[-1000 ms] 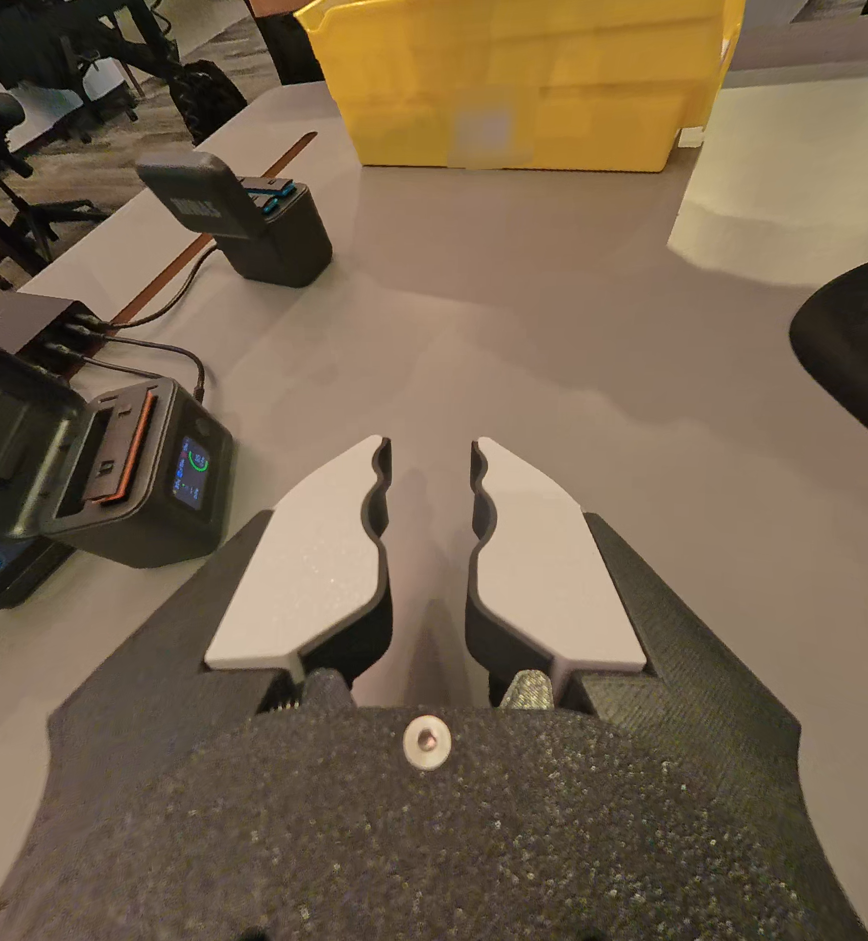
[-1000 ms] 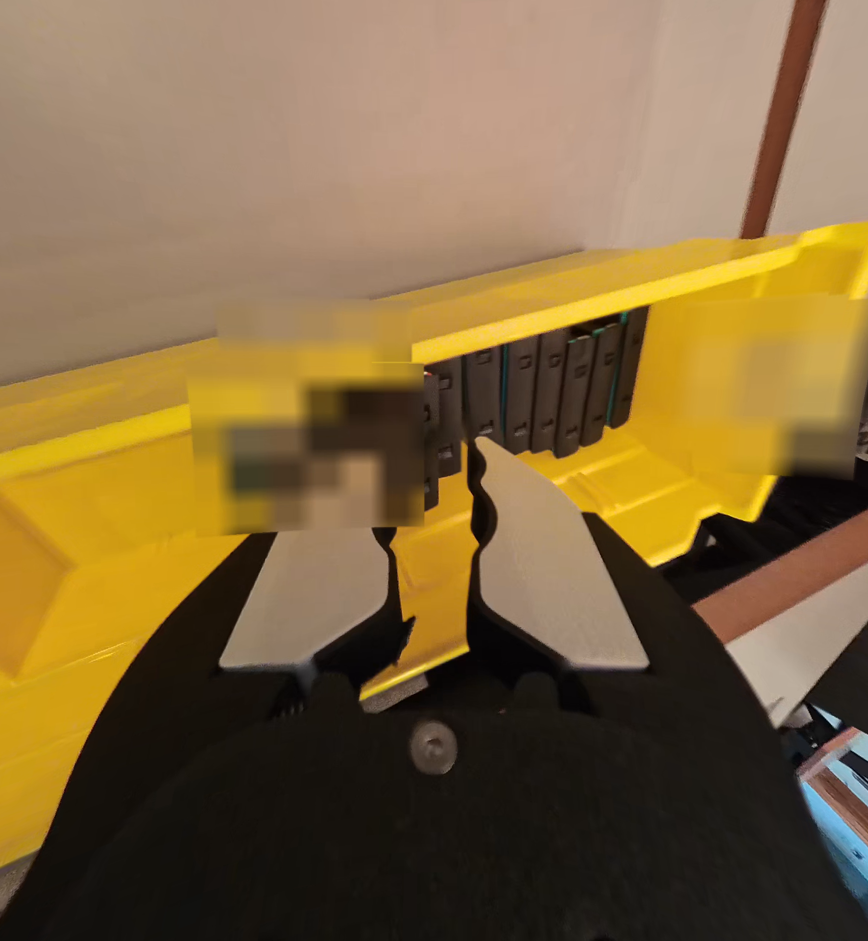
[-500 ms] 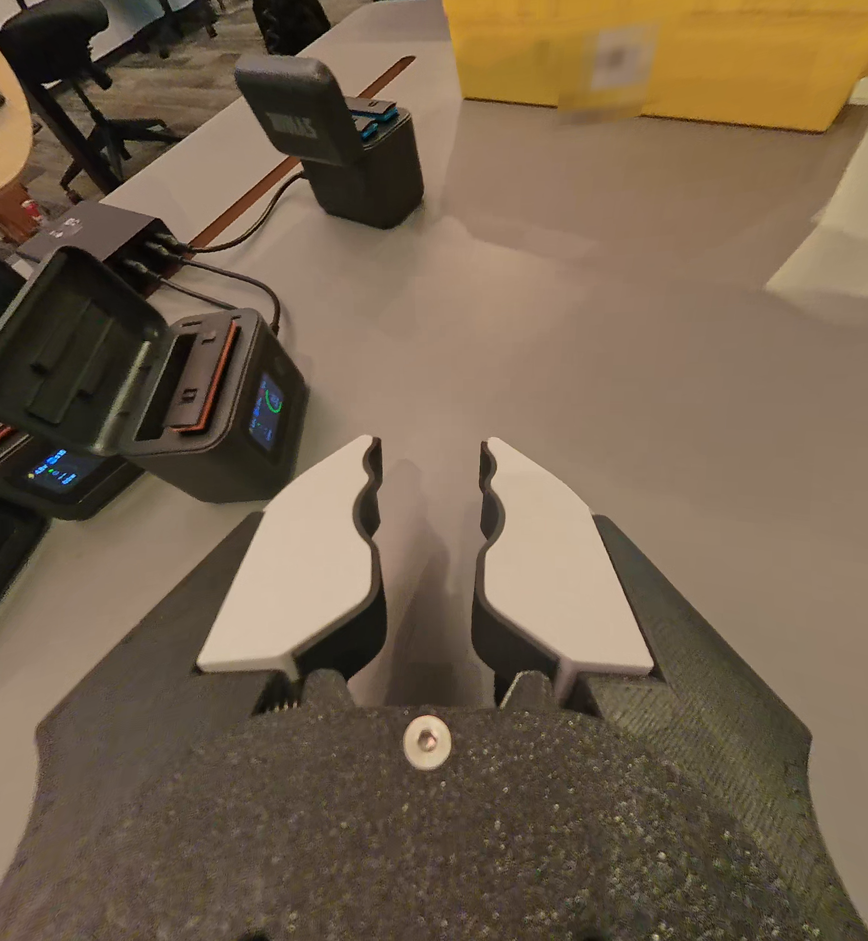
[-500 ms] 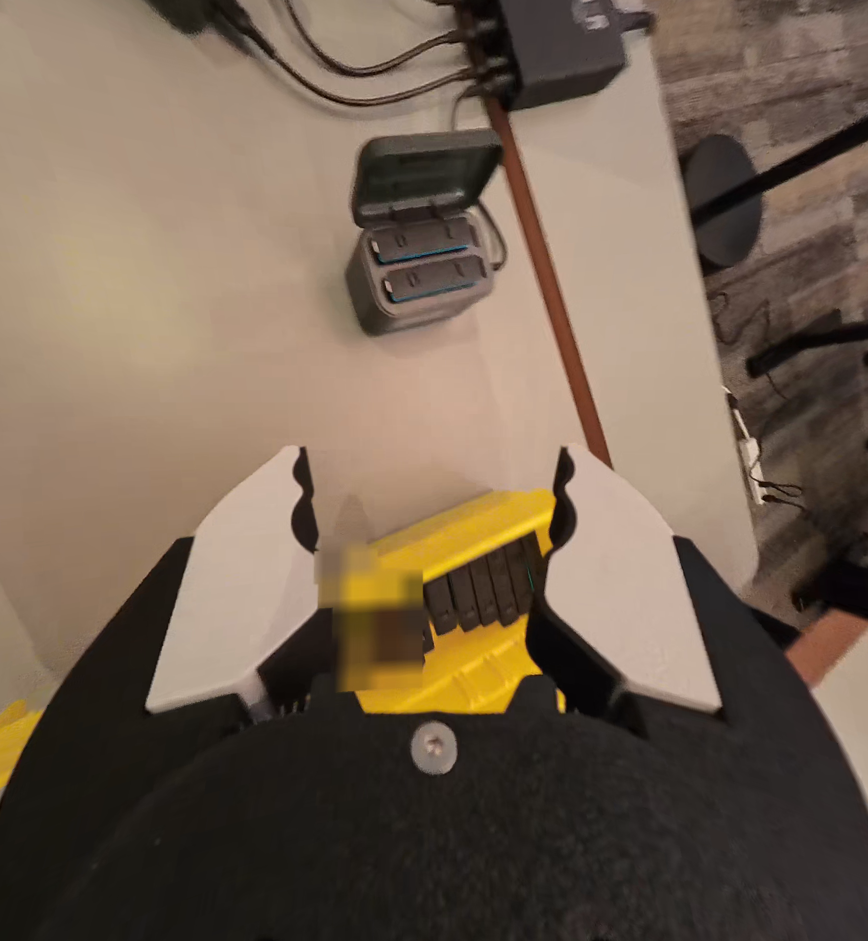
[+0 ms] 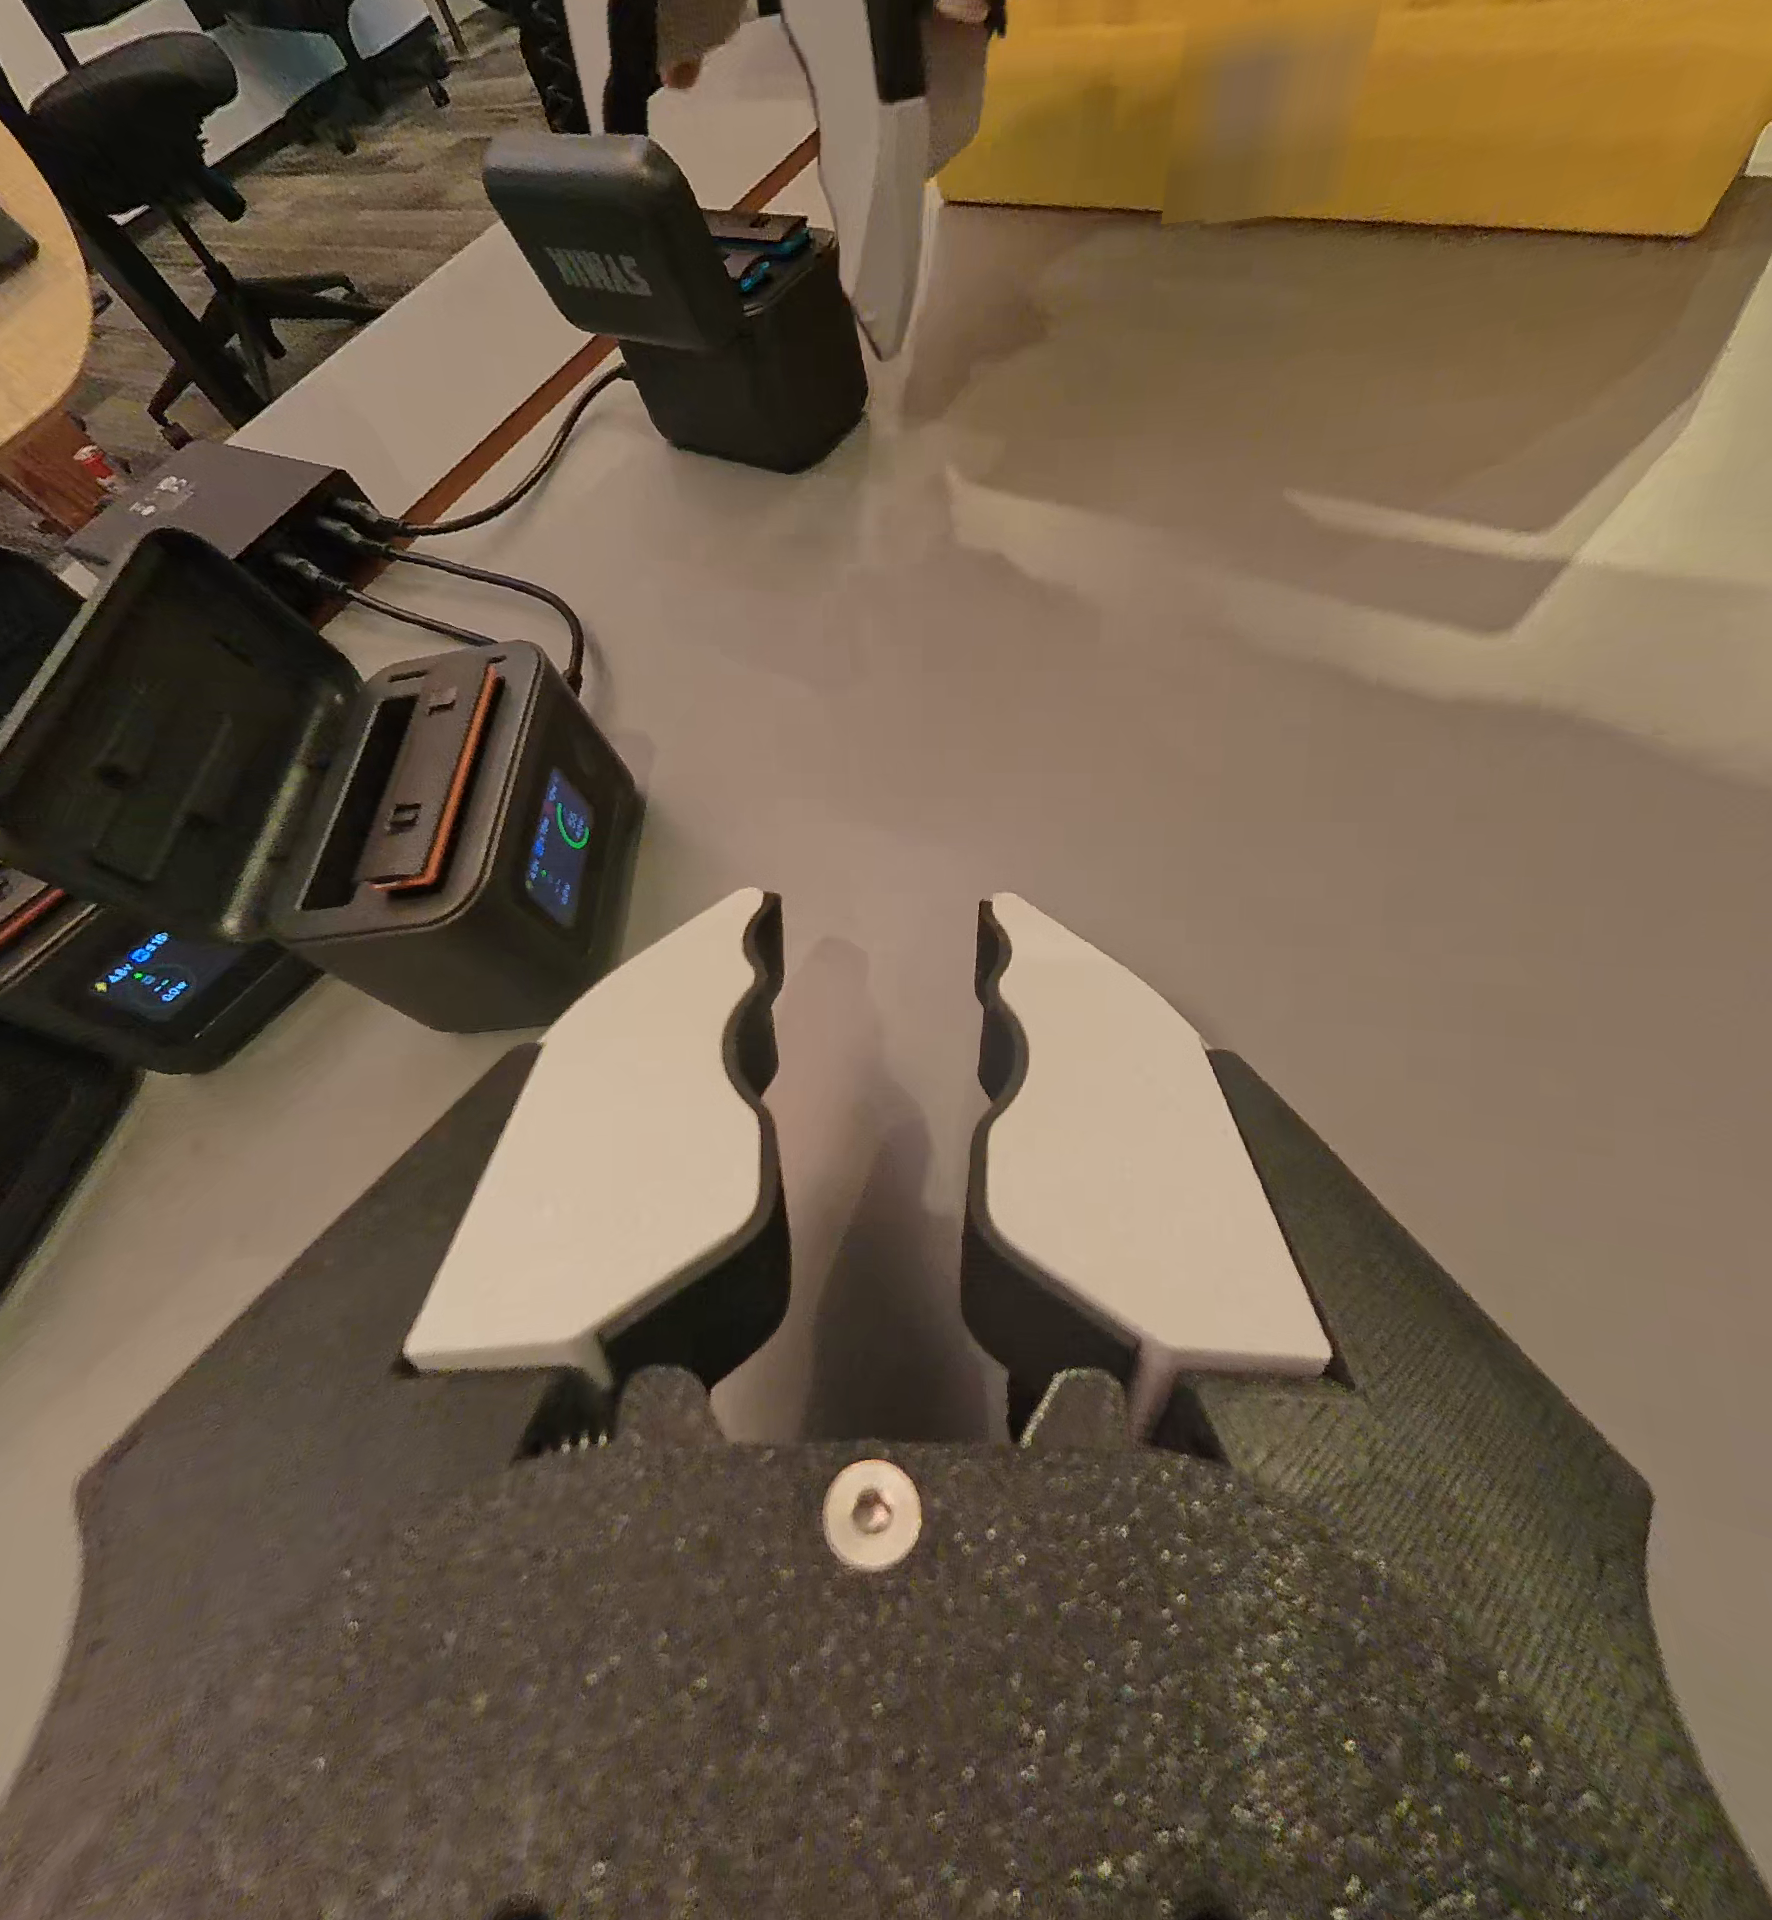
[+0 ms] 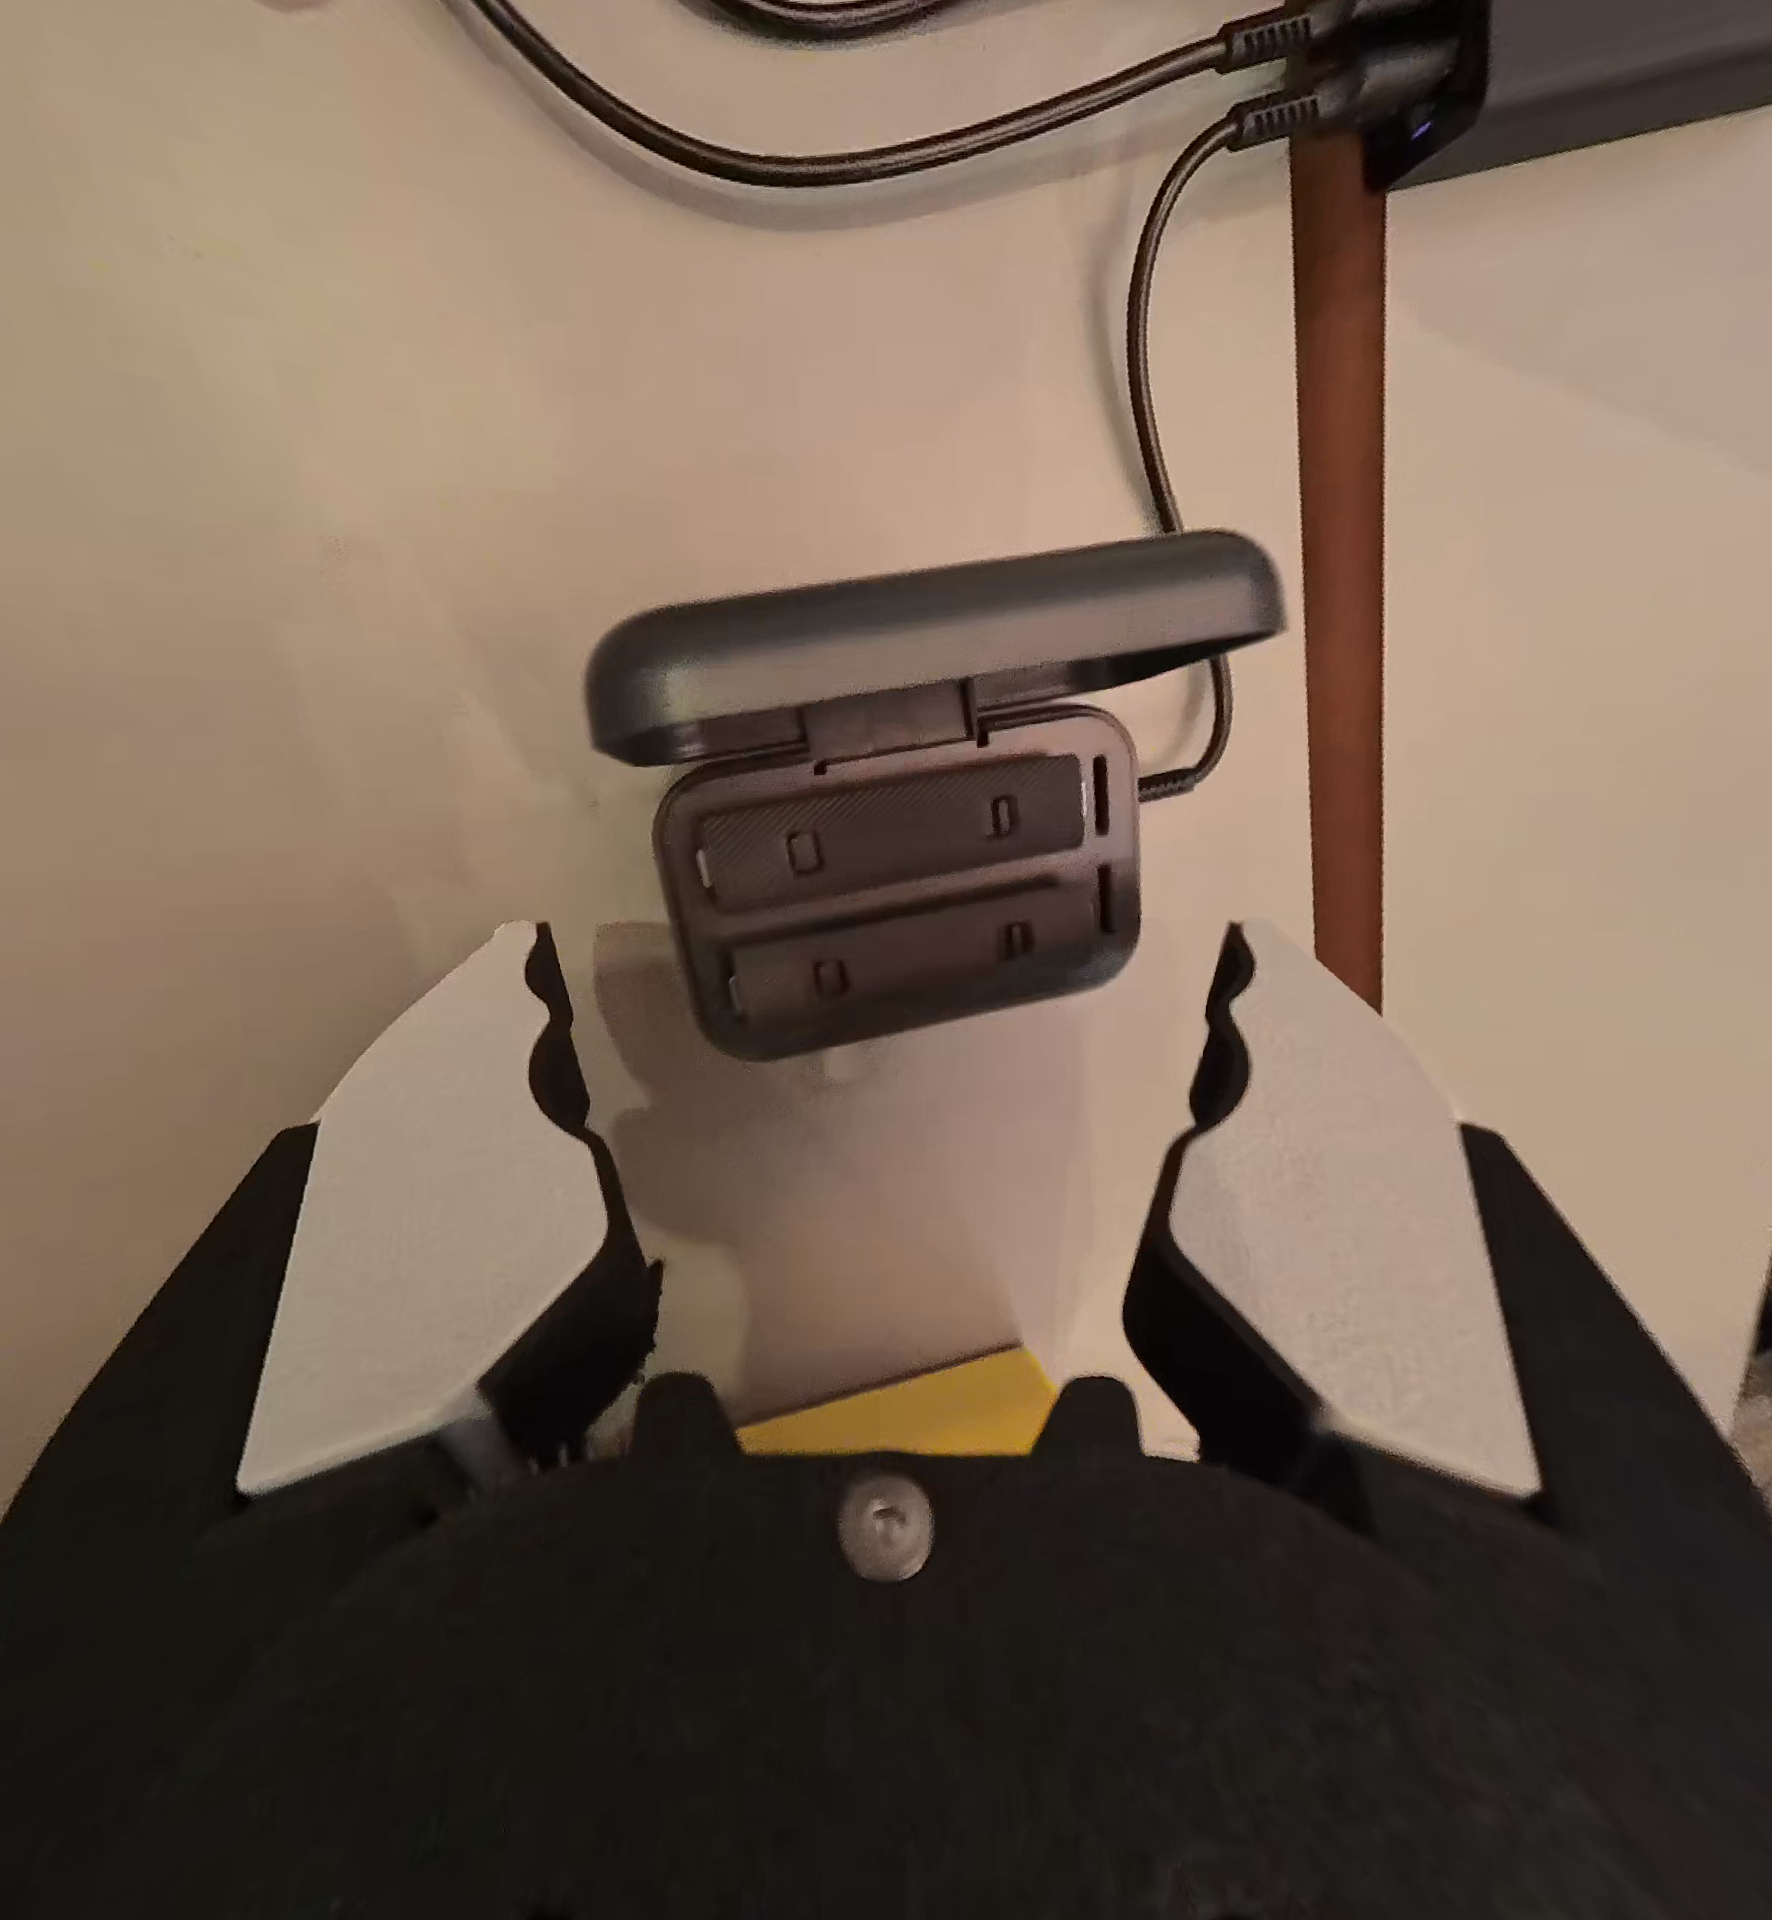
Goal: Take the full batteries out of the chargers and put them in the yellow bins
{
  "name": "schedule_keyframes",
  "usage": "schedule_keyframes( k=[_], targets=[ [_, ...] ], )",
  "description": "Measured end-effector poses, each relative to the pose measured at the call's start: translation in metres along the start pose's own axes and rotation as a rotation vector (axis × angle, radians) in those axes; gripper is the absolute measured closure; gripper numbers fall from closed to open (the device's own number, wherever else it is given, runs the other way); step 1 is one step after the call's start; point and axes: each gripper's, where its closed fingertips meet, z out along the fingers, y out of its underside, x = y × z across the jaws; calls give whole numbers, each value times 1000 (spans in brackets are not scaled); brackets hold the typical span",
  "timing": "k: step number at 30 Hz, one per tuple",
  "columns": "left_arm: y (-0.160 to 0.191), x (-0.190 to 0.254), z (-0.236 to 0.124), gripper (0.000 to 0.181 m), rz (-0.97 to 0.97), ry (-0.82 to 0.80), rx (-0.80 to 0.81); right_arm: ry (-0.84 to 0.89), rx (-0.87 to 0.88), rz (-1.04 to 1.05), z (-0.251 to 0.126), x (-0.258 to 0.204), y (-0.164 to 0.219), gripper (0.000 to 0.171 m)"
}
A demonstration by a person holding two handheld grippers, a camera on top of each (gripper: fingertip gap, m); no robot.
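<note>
Right hand-held gripper [image 6: 882,956]: white fingers spread wide, released, holding nothing, looking straight down at the pale desk [image 6: 238,520]. Directly ahead, just beyond the fingertips and centred in the gap, sits the small dark grey charger with its hinged lid flipped open [image 6: 903,894]. Two dark ribbed batteries [image 6: 887,831] seated side by side in its slots, long axes running across the gap, from one finger toward the other. Judgement: a straight descent suits the nearer battery, but the fingers would close on its short ends; turning the wrist may grip better.

Left hand-held gripper [image 5: 880,925]: fingers parted narrowly, empty, low over bare desk, well apart from that charger. A black screen-fronted charger with open lid [image 5: 466,831] lies to its left. Yellow plastic bin [image 5: 1381,114] far ahead. Right arm is clearly nearer
</note>
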Motion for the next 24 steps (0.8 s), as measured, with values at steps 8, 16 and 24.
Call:
schedule_keyframes(
  k=[8,16,24],
  targets=[
    [0,1,0,147,10,9,-1,-50,35,-7,15,2,-2,76],
    [-1,4,-1,147,21,17,0,-19,-66,185,13,-9,-6,80],
    [1,6,-1,148,19,17,-18,74,-162,609,16,-36,-41,80]
  ],
)
